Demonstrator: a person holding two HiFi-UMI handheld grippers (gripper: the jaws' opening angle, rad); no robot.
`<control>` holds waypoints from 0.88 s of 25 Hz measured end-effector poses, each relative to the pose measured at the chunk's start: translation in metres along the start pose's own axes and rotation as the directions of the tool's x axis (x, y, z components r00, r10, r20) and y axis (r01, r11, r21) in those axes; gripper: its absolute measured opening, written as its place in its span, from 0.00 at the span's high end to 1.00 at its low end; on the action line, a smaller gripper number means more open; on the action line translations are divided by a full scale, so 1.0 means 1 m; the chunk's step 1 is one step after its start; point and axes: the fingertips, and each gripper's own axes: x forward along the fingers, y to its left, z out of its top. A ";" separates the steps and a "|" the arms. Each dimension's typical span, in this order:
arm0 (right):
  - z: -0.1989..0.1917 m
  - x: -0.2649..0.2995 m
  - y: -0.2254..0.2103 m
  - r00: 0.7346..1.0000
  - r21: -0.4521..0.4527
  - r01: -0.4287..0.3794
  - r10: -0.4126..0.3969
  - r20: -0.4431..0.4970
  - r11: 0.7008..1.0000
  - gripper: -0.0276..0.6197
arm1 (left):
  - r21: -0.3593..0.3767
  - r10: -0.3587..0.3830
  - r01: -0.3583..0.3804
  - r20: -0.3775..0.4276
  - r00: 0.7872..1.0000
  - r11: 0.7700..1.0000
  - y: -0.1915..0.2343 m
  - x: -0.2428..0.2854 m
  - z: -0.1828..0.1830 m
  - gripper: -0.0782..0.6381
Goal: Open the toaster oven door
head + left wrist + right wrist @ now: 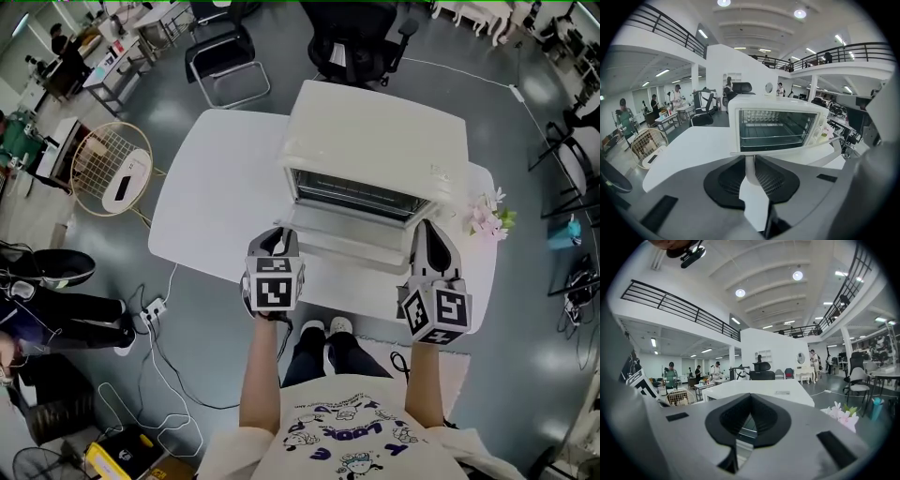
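Held the door handle (750, 169) in the left gripper (278, 234), jaws clamped on it, at the front left of the toaster oven (375, 141) on the worktop (211, 197). Found the door (352, 246) already swung down, nearly level, rack exposed; little left, probably only letting go. Had the right gripper (427, 230) at the oven's front right, jaws seemingly pressed together on nothing.

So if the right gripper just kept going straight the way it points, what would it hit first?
Most likely the toaster oven: the right gripper points at its front, by the right end of the opened door. The gap between them is hard to judge.
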 end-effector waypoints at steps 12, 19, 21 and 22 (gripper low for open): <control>-0.021 -0.024 0.032 0.999 -0.021 0.030 -0.031 -0.040 0.999 0.96 | -0.009 -0.054 0.053 -0.024 0.998 0.999 0.001 -0.009 -0.048 0.79; -0.035 -0.029 0.041 0.997 -0.038 0.035 -0.038 -0.067 0.999 0.96 | -0.013 -0.075 0.075 -0.007 0.997 0.997 0.001 -0.006 -0.064 0.80; -0.038 -0.030 0.044 0.997 -0.044 0.033 -0.036 -0.073 0.998 0.96 | -0.014 -0.076 0.076 -0.009 0.997 0.997 0.001 -0.006 -0.070 0.80; -0.039 -0.031 0.045 0.997 -0.047 0.032 -0.035 -0.075 0.998 0.96 | -0.016 -0.077 0.077 -0.009 0.997 0.997 0.001 -0.006 -0.072 0.80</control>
